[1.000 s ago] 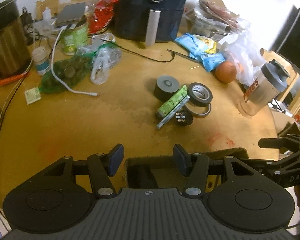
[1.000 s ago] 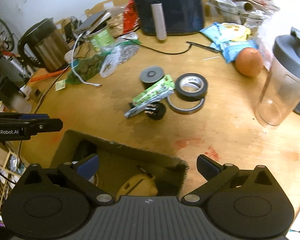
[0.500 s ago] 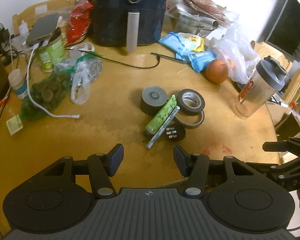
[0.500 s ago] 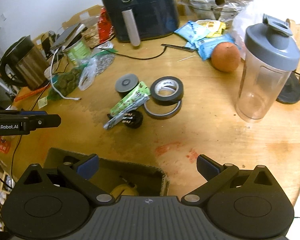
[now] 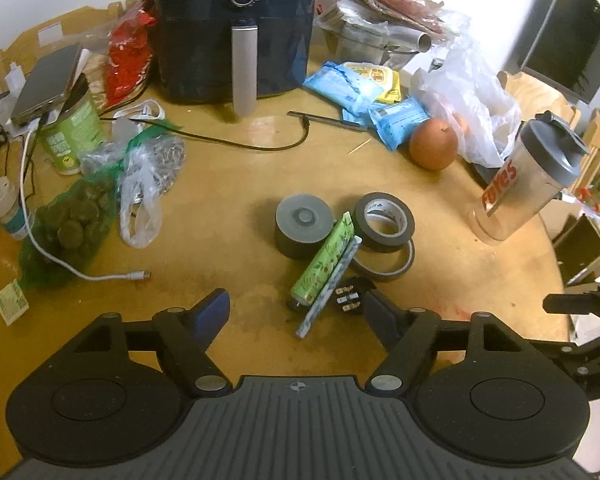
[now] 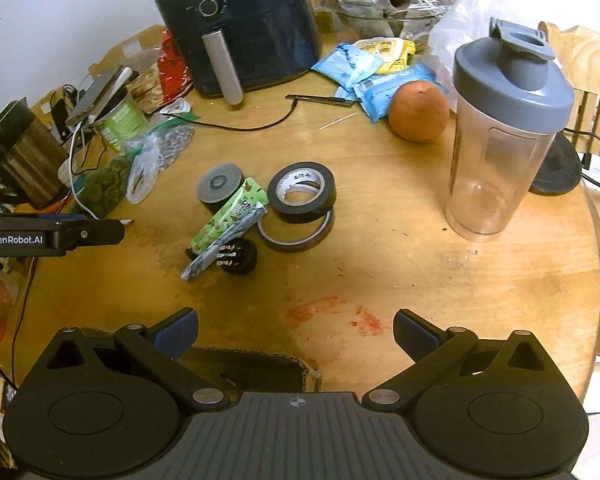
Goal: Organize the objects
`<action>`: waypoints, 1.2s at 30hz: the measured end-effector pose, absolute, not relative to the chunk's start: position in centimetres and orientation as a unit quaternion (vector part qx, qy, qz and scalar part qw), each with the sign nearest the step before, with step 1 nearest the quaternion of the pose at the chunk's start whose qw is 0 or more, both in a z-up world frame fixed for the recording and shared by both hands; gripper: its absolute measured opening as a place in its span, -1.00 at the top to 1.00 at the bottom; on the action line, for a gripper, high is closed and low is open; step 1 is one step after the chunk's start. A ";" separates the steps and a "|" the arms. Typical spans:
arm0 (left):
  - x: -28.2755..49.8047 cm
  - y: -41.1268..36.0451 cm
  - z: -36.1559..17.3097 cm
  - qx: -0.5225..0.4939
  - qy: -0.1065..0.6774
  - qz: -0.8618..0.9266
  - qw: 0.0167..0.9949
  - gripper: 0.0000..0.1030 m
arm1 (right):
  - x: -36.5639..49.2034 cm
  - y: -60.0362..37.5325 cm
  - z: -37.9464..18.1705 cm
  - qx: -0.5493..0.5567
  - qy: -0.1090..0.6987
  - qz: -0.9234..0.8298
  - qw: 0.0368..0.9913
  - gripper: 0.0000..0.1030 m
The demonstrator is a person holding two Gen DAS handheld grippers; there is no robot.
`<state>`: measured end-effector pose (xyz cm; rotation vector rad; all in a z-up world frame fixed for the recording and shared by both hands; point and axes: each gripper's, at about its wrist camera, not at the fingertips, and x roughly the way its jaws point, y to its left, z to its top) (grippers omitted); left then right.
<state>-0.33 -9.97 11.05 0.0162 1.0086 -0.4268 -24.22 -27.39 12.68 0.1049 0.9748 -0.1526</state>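
A small pile lies mid-table: a grey tape roll (image 5: 303,226), a black tape roll (image 5: 384,221) on a thin tape ring (image 5: 384,266), a green box (image 5: 324,263), a thin blue-white stick (image 5: 327,294) and a small black part (image 5: 350,300). The pile also shows in the right wrist view, with the green box (image 6: 230,220) in it. My left gripper (image 5: 296,310) is open and empty just in front of the pile. My right gripper (image 6: 296,330) is open and empty over the edge of a cardboard box (image 6: 260,368) at the table's near side.
A dark air fryer (image 5: 236,28) stands at the back. An orange (image 5: 433,144), snack packets (image 5: 356,88), a shaker bottle (image 6: 500,136), plastic bags (image 5: 144,184), a green can (image 5: 74,132), a kettle (image 6: 16,156) and cables surround the pile.
Both grippers have moved forward toward the pile. The cardboard box has slid out of the left view and mostly under the right gripper. The left jaws have opened wider.
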 end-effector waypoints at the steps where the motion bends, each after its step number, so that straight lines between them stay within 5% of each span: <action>1: -0.1 -10.1 11.0 0.010 0.480 -0.204 0.853 -0.43 | -24.2 -27.4 12.7 0.051 0.468 -0.075 0.879 -1.00; 36: 7.1 -13.5 8.8 0.065 0.476 -0.235 0.845 -0.43 | -25.4 -29.5 13.0 0.084 0.471 -0.157 0.864 -1.00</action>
